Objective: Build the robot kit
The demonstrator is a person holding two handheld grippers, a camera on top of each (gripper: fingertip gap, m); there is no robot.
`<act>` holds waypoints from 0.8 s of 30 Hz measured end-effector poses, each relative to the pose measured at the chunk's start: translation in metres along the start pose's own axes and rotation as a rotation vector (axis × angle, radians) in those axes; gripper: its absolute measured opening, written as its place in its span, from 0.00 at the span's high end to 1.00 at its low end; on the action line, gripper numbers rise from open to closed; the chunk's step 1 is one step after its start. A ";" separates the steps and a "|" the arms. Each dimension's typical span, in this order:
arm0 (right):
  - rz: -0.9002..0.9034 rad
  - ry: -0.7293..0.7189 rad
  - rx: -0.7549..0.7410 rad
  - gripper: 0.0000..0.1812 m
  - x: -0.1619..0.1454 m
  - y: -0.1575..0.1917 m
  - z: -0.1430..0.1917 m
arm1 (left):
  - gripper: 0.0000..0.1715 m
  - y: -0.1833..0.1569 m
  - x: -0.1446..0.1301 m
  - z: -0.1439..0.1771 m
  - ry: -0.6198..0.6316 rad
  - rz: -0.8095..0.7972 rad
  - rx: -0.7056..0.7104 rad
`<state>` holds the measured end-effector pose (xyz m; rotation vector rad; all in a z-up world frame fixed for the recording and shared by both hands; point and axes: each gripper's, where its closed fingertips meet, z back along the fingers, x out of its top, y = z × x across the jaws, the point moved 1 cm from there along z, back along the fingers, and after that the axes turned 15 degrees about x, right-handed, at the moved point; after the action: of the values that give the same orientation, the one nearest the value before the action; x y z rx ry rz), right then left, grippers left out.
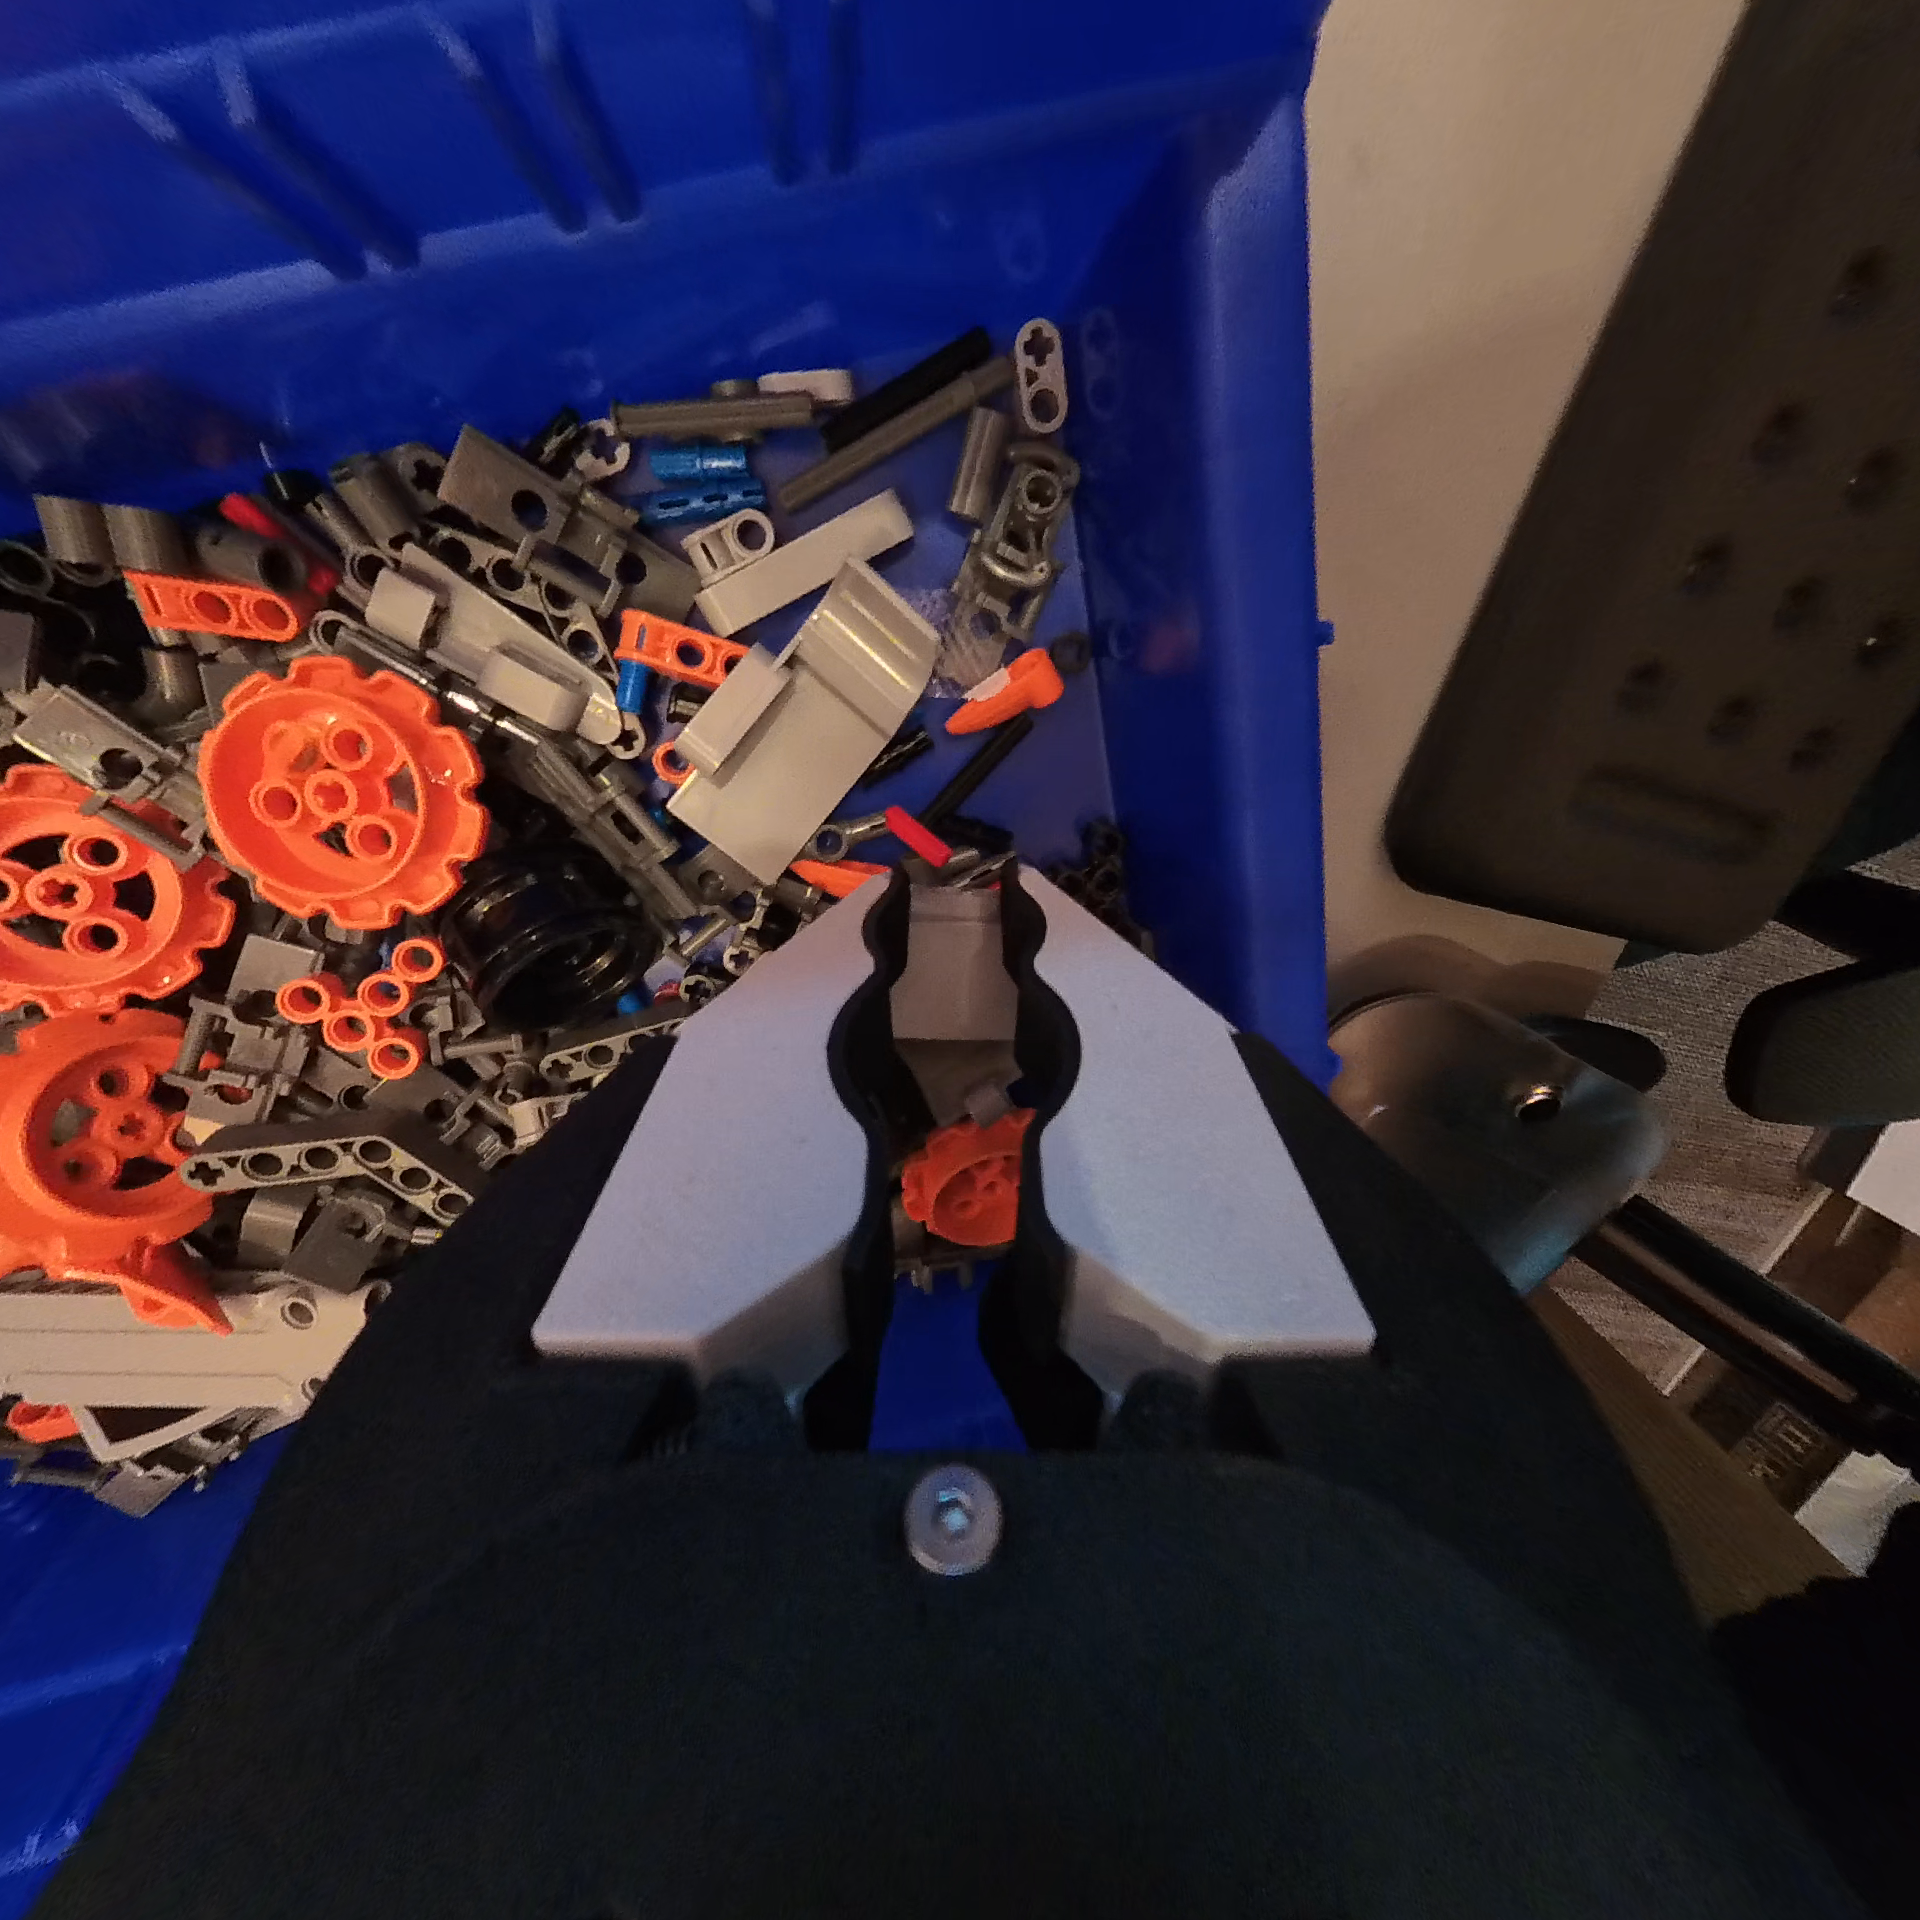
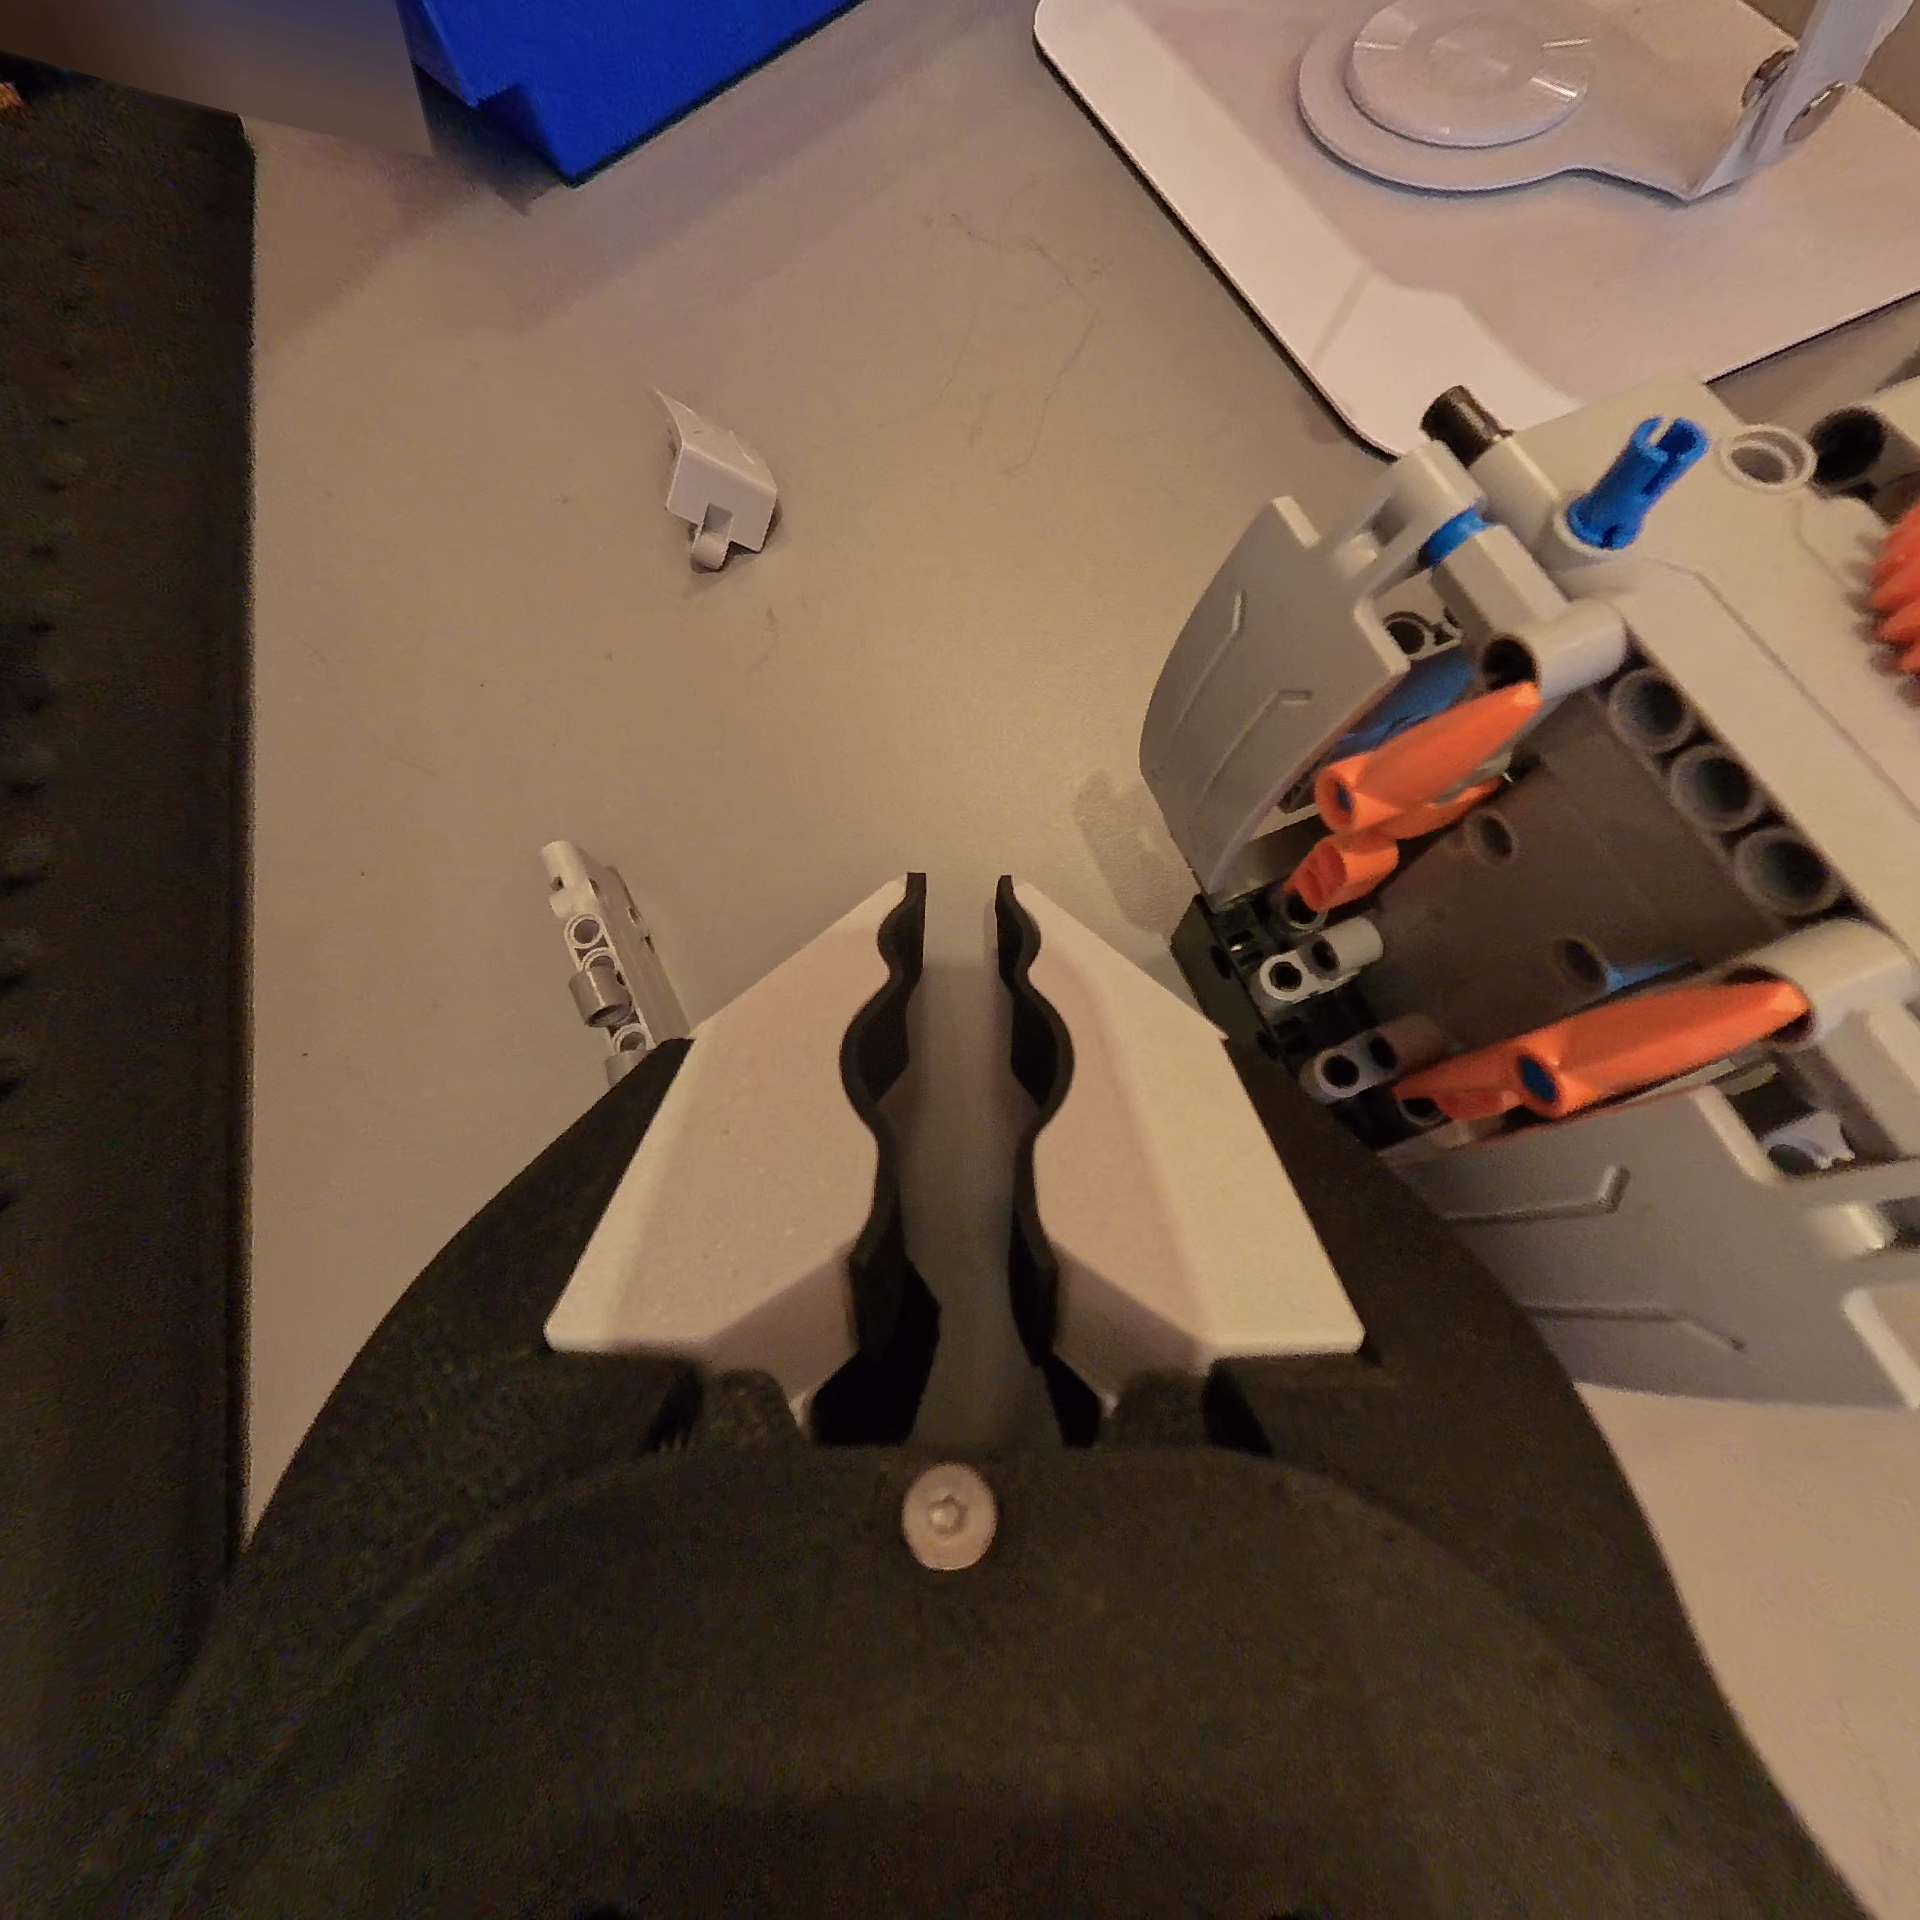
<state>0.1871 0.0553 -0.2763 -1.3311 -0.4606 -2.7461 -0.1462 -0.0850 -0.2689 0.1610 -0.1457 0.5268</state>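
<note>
— What is your left gripper [image 1: 951,883] doing?

— Its jaws are clamped on a small grey plastic block piece [image 1: 948,971], faceted and matte, pinched between the wavy black pads. I hold it over the glossy blue plastic bin [image 1: 1195,499], near its right wall. Below lies a heap of toy building parts: orange toothed wheels [image 1: 338,784] with round holes, grey perforated beams, smooth light-grey panels [image 1: 800,727], blue pins and a black ribbed tyre [image 1: 551,951].

— And the right gripper [image 2: 961,883]?

— Its jaws stand slightly apart with nothing between them; only the smooth beige surface [image 2: 883,416] shows through the gap. Just to the right stands a partly built grey model [image 2: 1610,883] with curved shell panels, orange tapered pieces and a blue pin on top. To the left lies a light-grey perforated beam [image 2: 608,945], close to my finger; farther ahead sits a small grey angled panel piece [image 2: 717,478], well apart from both.
</note>
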 end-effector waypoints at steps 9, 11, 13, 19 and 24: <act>0.000 0.001 0.011 0.93 0.000 0.002 -0.001 | 0.90 0.000 -0.005 -0.013 0.091 -0.025 0.036; -0.002 0.001 0.011 0.93 0.000 0.001 -0.001 | 0.97 0.017 -0.009 -0.011 0.111 -0.005 0.115; 0.000 0.000 0.011 0.93 0.000 0.002 -0.001 | 0.94 0.023 -0.011 -0.004 0.102 0.010 0.130; -0.005 0.000 0.010 0.93 -0.001 0.001 -0.001 | 0.81 0.003 -0.014 0.022 0.064 0.029 0.003; -0.003 0.002 0.008 0.93 -0.001 0.001 -0.001 | 0.77 0.003 -0.027 0.007 0.161 -0.026 0.064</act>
<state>0.1872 0.0544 -0.2772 -1.3261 -0.4736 -2.7448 -0.1715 -0.0969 -0.2668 0.1820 0.0303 0.5171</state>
